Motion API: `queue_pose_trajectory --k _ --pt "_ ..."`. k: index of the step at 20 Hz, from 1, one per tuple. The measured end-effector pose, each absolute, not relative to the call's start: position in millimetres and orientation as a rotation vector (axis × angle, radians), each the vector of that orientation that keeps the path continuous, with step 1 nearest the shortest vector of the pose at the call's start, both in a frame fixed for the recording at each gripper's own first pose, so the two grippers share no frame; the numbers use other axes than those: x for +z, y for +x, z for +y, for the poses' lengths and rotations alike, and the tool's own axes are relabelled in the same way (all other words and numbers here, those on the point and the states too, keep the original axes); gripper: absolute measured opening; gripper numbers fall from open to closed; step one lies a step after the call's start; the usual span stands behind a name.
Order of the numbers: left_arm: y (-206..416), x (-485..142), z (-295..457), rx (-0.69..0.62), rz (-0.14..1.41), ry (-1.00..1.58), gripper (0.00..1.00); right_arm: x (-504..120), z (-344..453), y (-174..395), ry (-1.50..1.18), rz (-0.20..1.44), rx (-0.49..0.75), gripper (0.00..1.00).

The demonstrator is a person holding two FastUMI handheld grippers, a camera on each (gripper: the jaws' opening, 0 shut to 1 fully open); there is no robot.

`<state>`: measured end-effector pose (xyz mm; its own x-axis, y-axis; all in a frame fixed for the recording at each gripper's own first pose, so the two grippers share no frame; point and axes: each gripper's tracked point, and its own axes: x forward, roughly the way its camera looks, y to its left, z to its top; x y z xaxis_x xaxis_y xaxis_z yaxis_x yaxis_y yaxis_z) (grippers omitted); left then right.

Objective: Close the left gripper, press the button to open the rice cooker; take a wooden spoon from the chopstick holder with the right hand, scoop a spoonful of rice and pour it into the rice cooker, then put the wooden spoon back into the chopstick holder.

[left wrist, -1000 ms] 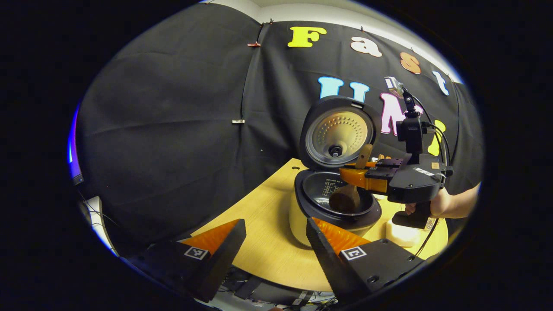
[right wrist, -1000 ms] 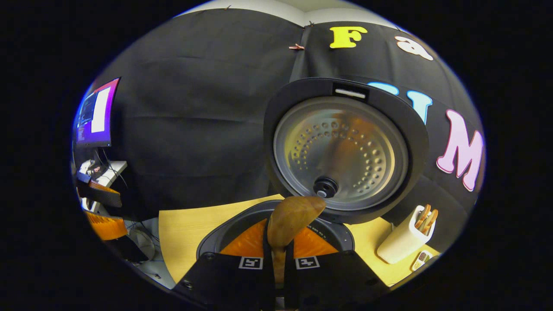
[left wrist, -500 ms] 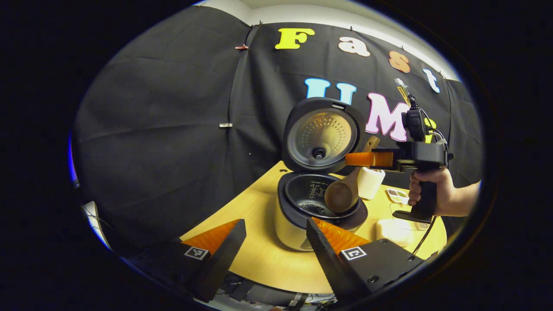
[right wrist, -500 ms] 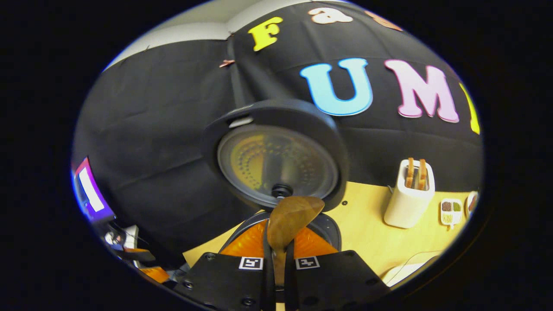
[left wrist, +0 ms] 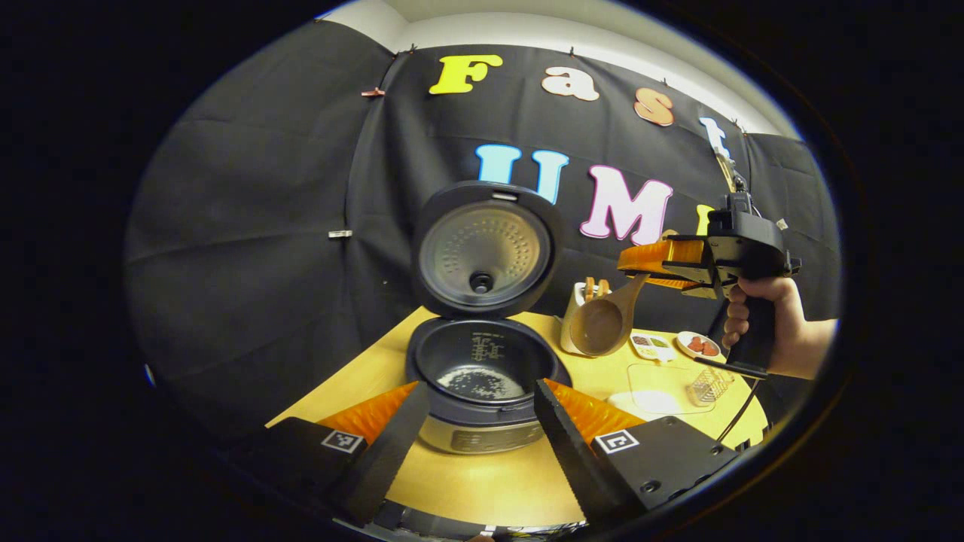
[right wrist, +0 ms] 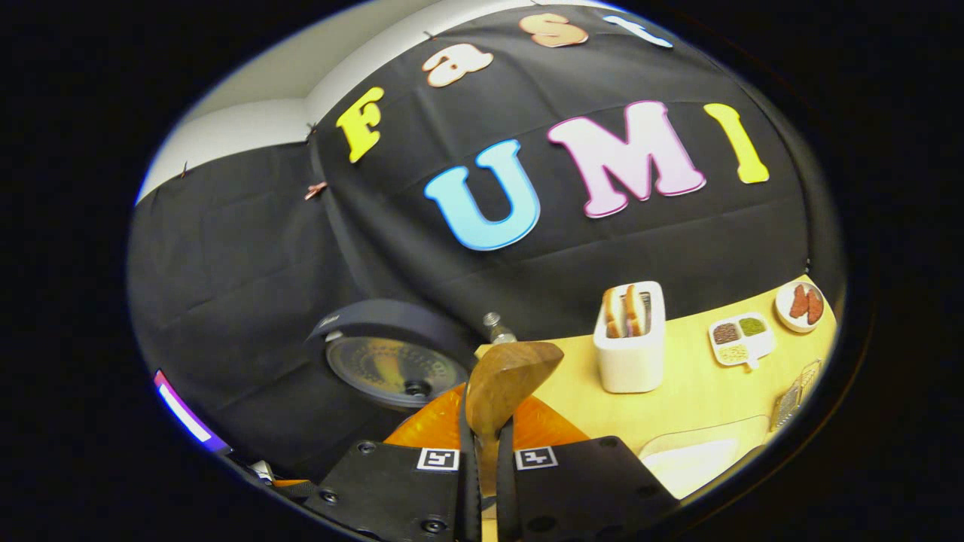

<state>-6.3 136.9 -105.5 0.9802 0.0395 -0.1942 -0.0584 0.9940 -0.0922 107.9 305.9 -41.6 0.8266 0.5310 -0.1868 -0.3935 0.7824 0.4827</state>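
Note:
The rice cooker (left wrist: pixel 452 433) stands open on the wooden table, lid (left wrist: pixel 486 248) upright, with white rice on the bottom of its pot (left wrist: pixel 482 384). My left gripper (left wrist: pixel 480 388) is open just in front of the cooker, holding nothing. To the right and higher up, a hand (left wrist: pixel 753 316) holds my right gripper (left wrist: pixel 636 263), shut on the handle of the wooden spoon (left wrist: pixel 599 327). Its bowl hangs down in front of the white chopstick holder (left wrist: pixel 576 297). In the right gripper view the spoon (right wrist: pixel 508 376) sticks up from my right gripper (right wrist: pixel 486 429). The holder (right wrist: pixel 633 339) stands ahead to the right.
A clear tub of rice (left wrist: pixel 655 388) lies right of the cooker, also seen as the tub (right wrist: pixel 693 459). Behind it are a divided seasoning dish (right wrist: pixel 738 339), a small plate (right wrist: pixel 802 305) and a wire rack (left wrist: pixel 708 384). The cooker lid (right wrist: pixel 392 361) is low left.
My right gripper lifted the spoon out of the cooker pot and carried it up and right, towards the chopstick holder. Rice now shows in the pot. My left gripper stayed open.

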Motion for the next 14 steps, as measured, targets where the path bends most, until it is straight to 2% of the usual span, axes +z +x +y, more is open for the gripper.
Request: queue_pose_trajectory --k 9,14 --pt "14 -94 71 -0.002 0.196 -0.07 0.96 -44 102 133 0.558 0.279 0.196 0.12" --pt "24 -95 46 0.002 0.214 -0.055 0.95 -65 -8 153 0.648 0.259 0.009 0.12"
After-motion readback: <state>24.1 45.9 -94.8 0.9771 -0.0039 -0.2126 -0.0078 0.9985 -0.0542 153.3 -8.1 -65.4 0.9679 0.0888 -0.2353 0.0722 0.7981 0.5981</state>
